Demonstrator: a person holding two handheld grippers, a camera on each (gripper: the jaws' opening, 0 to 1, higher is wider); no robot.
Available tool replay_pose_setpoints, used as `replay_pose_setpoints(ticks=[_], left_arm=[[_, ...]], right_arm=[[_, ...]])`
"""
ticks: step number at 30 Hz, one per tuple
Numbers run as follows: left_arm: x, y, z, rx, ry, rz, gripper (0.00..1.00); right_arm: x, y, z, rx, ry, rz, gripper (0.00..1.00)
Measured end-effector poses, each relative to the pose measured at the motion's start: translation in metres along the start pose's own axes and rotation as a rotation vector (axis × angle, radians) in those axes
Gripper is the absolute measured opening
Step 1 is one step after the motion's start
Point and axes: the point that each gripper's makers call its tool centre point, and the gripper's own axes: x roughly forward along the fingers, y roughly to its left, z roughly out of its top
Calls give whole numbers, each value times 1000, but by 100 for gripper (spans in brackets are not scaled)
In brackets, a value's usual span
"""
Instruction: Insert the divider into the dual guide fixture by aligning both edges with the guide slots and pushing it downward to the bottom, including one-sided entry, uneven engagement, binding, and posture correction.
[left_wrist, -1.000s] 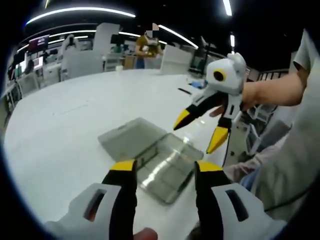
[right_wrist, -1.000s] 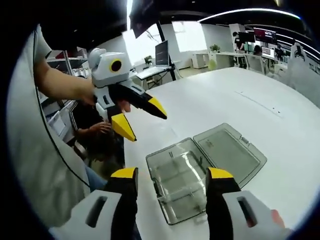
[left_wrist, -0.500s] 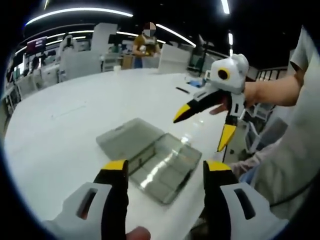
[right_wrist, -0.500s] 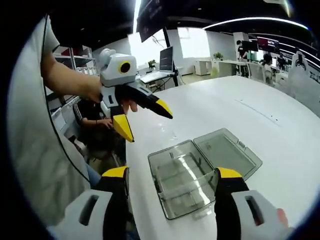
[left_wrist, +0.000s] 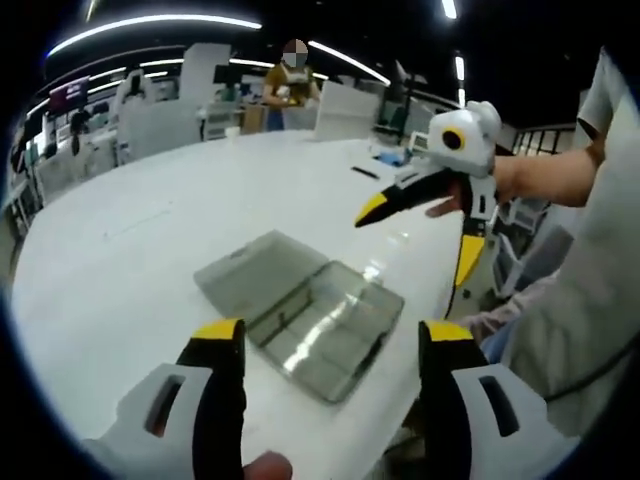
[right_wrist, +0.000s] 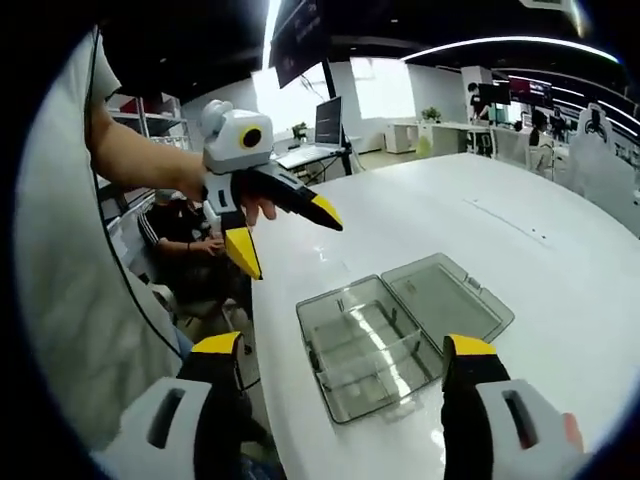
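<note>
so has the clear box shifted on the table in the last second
No. The clear box lies open near the white table's edge as before; its small shift in both views comes from the cameras moving. Both tools hang open above it.

surface (left_wrist: 150, 260): white, broad, glossy
far desks (right_wrist: 320, 140): monitors on them
standing person (left_wrist: 290, 85): beyond the surface's far edge
seated person (right_wrist: 185, 235): dark clothes, beside the surface
ceiling (left_wrist: 150, 22): long strip lights

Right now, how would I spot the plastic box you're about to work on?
Look at the big white table, near the edge closest to the person. The clear plastic box lies there with its lid folded flat open beside the tray. It is see-through and greyish on the plain white tabletop.
</note>
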Motion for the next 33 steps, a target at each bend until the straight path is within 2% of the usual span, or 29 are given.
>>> replay_pose_setpoints(ticks=[13,33], left_arm=[[-6,8,-3,3,26,28,71],[3,6,7,27,36,3,71]], right_arm=[[-5,-4,5,-8,-13,-13,84],[-15,-11,6,-8,-13,-32,85]])
